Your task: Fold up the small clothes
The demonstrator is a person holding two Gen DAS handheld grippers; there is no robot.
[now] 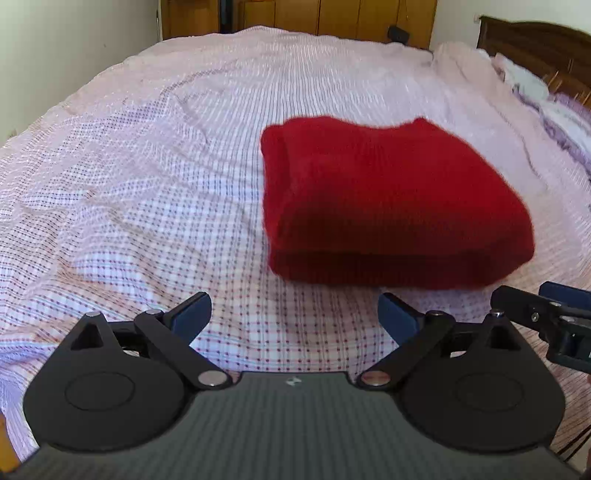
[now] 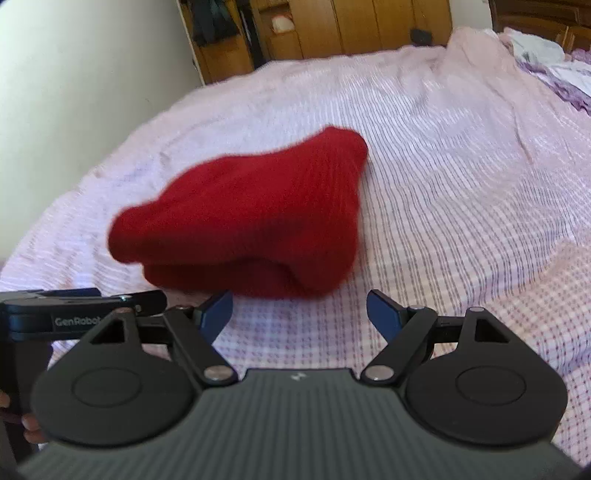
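A red knitted garment (image 1: 388,199) lies folded into a thick bundle on the pink checked bedspread (image 1: 147,184). My left gripper (image 1: 295,317) hovers open just in front of its near edge, blue pads apart, nothing between them. In the right wrist view the same red garment (image 2: 251,218) sits ahead and slightly left of my right gripper (image 2: 299,314), which is also open and empty. The right gripper's black frame (image 1: 546,317) shows at the right edge of the left wrist view. At the left edge of the right wrist view is the left gripper's body (image 2: 55,317).
A wooden wardrobe (image 2: 332,26) stands beyond the bed's far edge and a white wall (image 2: 74,92) on the left. Crumpled purple and white bedding (image 1: 546,103) lies by the dark headboard (image 1: 535,44) at the right. A hand's fingers (image 2: 29,428) hold the left gripper's handle.
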